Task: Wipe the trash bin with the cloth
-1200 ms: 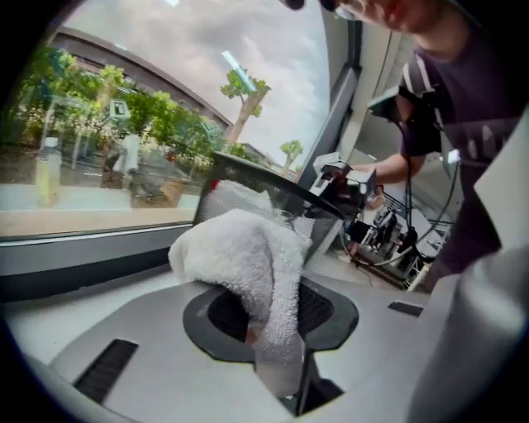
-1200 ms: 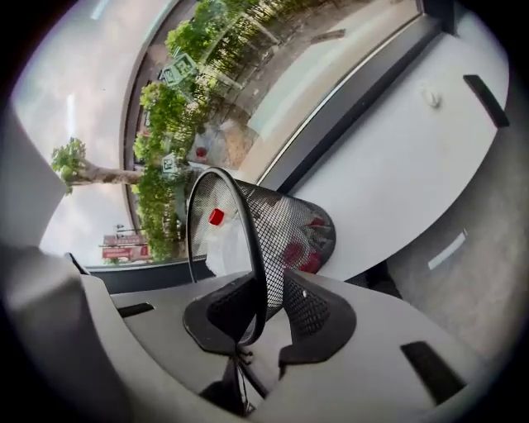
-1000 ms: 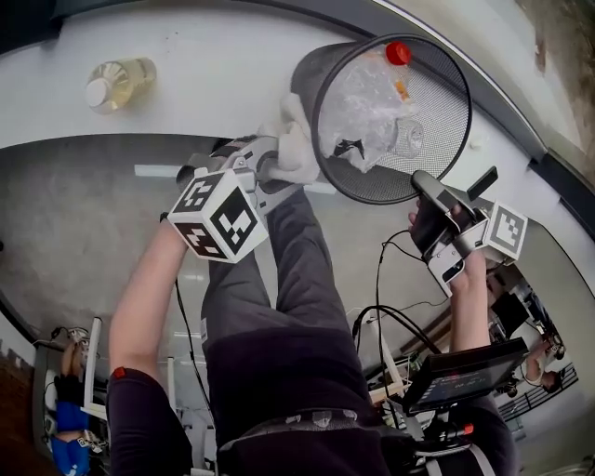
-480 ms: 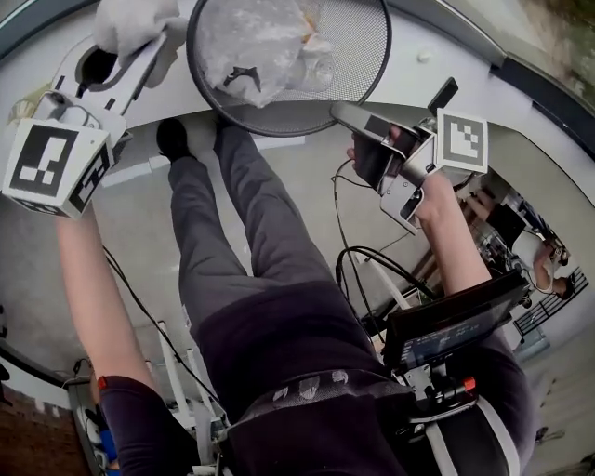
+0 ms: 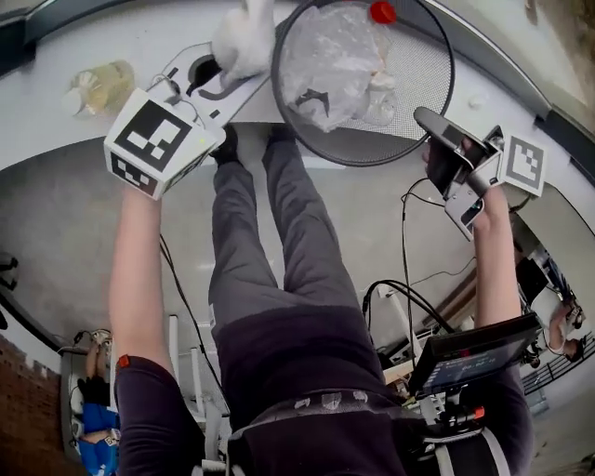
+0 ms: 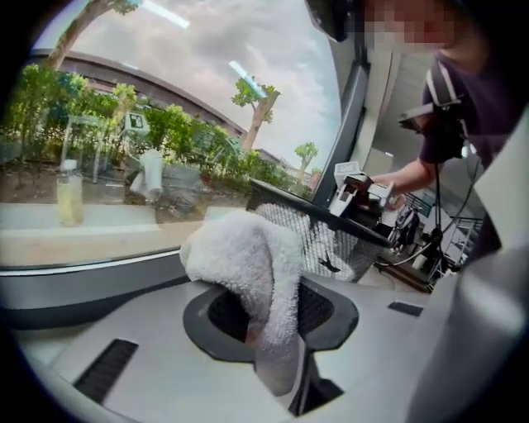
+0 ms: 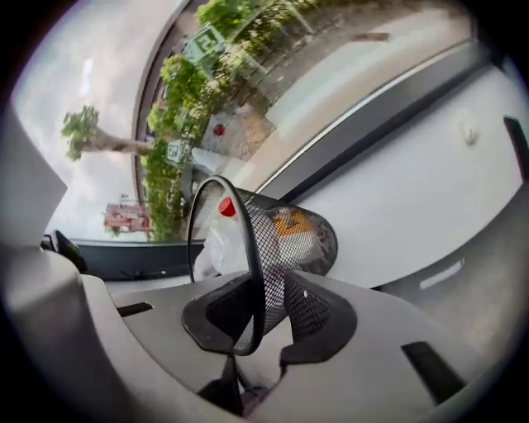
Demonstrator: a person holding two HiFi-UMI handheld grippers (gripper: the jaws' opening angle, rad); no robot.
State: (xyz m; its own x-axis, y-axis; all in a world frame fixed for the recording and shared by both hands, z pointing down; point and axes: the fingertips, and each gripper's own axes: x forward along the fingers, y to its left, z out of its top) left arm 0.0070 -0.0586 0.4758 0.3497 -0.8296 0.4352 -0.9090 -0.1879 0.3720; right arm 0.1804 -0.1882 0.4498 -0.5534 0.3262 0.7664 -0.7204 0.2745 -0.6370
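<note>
The left gripper [image 6: 269, 314] has its jaws nearly together, pinching the white cloth [image 6: 244, 264], which bulges above them and sits just beside the left outer side of the trash bin [image 5: 418, 74]. The right gripper [image 7: 264, 318] has just been opening its jaws a little; the bin's lower rim and mesh wall stand between them, touching both pads. The bin lies tipped, its mouth overhanging the surface's [image 5: 167, 28] curved front edge. Bare surface lies between the cloth and a bottle [image 5: 98, 86].
</note>
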